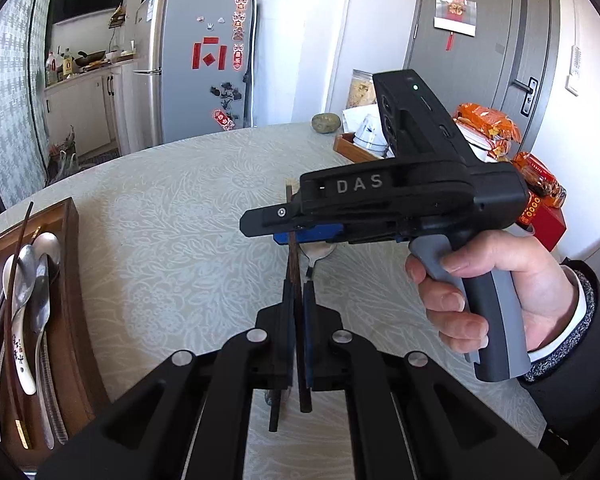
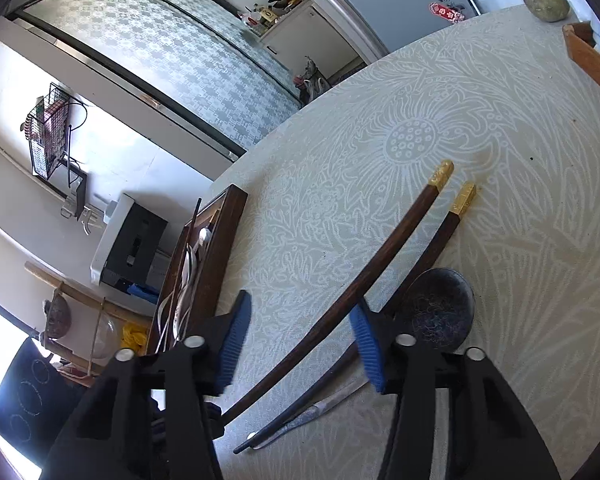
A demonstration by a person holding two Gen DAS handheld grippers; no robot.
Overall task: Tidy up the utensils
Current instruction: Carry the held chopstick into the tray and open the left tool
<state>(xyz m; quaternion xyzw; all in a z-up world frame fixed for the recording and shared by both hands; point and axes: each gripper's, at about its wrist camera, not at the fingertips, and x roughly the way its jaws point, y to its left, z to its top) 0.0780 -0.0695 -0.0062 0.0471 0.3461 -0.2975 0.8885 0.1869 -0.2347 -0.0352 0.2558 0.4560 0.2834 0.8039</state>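
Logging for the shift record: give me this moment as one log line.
left gripper: shut on chopstick | right gripper: open around it | spoon: on table

Both wrist views close, angled down over surface (image 1: 172,216); both share chopsticks (image 2: 340,292), tray (image 1: 70,280), fridge.

My left tool (image 1: 298,304) is clamped tight on a dark chopstick (image 1: 293,256) above the bench (image 1: 172,208), my right tool (image 1: 300,236) crosses just ahead over a spoon (image 1: 318,254), and a wooden tray (image 1: 70,280) of spoons sits left.
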